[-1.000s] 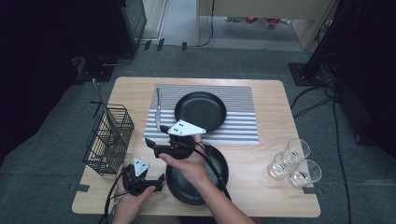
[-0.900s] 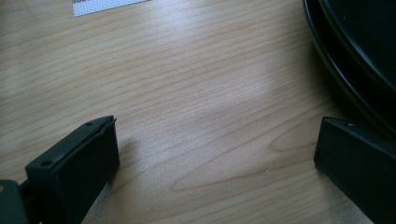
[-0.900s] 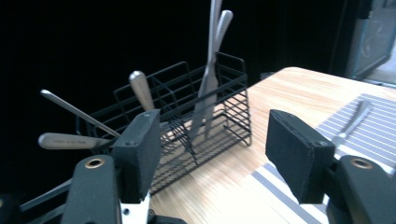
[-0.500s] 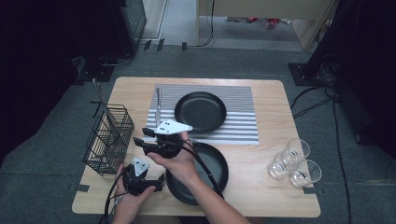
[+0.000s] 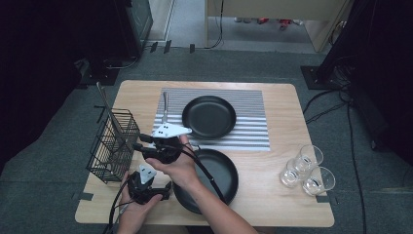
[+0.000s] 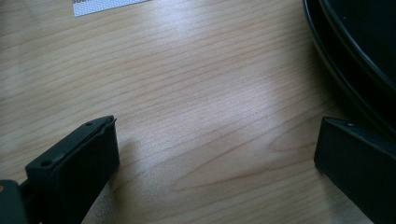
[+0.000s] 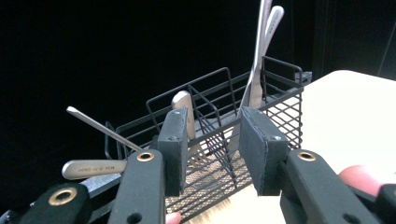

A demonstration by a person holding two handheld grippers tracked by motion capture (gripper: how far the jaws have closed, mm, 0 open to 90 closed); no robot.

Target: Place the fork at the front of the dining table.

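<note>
The black wire cutlery basket point(image 5: 113, 145) stands at the left edge of the wooden table point(image 5: 277, 204), and everything else is easiest placed from it. Just to the basket's right, the right gripper point(image 5: 139, 145) is held level with its jaws at the rim. In the right gripper view the two black pads point(image 7: 175, 149) straddle the near wire wall, partly closed, and I cannot tell whether they pinch the wire. A steel utensil handle point(image 7: 184, 119) leans inside just behind them, and two more handles point(image 7: 261, 56) stand upright in a farther compartment.

The basket looks light and stiff, but the thin wire gives little to bite on, so it would likely tip or slide if pulled by one wall. The steel handles are smooth, hard and slippery. I would take one near its top, across the flat.

The left gripper point(image 5: 146, 187) rests in front of the basket, beside the near black pan point(image 5: 214, 178). Its jaws stand wide apart over bare wood and hold nothing.

A second ago the right gripper was over the near pan's left edge. It has since travelled left to the basket, and its jaws have been closing on the way. The left hand has not shifted.
</note>
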